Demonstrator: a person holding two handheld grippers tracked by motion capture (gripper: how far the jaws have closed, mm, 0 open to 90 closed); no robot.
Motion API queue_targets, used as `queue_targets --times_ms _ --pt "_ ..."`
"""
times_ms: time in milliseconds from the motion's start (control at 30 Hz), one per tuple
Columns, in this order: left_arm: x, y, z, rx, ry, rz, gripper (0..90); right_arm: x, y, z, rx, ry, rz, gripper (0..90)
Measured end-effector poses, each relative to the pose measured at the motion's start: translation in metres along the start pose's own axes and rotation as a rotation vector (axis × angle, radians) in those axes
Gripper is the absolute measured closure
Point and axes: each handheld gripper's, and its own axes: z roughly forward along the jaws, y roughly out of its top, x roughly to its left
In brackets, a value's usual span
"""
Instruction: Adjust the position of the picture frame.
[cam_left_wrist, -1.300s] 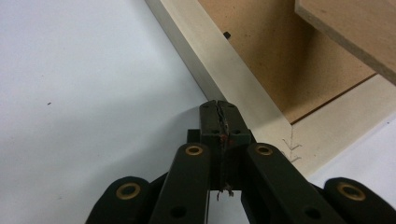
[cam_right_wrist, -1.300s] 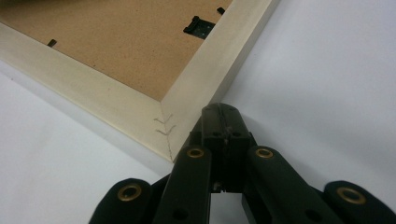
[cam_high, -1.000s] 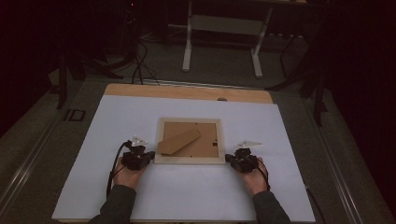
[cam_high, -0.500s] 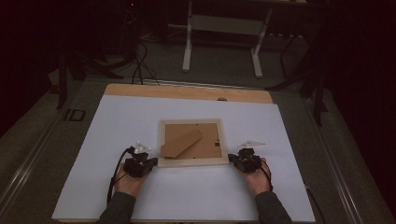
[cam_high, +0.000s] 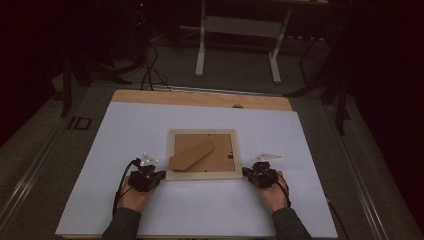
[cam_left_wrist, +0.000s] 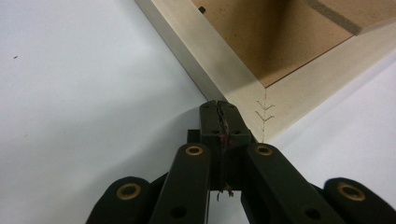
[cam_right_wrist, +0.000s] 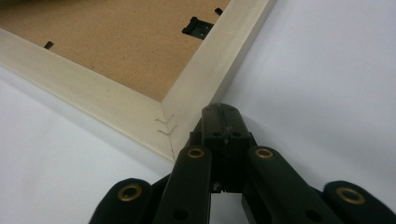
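Pale wood runs round the picture frame, which lies face down near the middle of the desk, its brown fibreboard back up. The folded-out stand of the same brown board rests slantwise across that back, pointing from the near left corner toward the far right. A small black hanger clip sits on the backing close to the frame's right rail.

The person's two hands come in from the near edge, one at each near corner of the frame. The left gripper sits just beside the near left corner; in the left gripper view its fingers are pressed tightly together with nothing between them, and their tips lie right against the outer side of the corner, next to the mitre joint with its two small staple marks. The right gripper mirrors it at the near right corner; in the right gripper view its fingers are likewise closed on nothing, tips up against the outside of the right rail just past the joint.

A white sheet covers most of the desk, with a strip of bare wood left along the far edge.
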Motion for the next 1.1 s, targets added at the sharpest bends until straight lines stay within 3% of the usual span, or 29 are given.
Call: queue_targets --times_ms 300,1100 --pt "0.0041 -0.0039 -0.0028 -0.010 -0.002 -0.014 90.0 0.0075 -0.0017 -0.0010 0.006 0.009 -0.009 90.0" --pt "0.0097 -0.0059 -0.0025 -0.039 -0.001 -0.033 88.3 0.0066 -0.0039 0.0016 -0.026 0.029 -0.003 89.6"
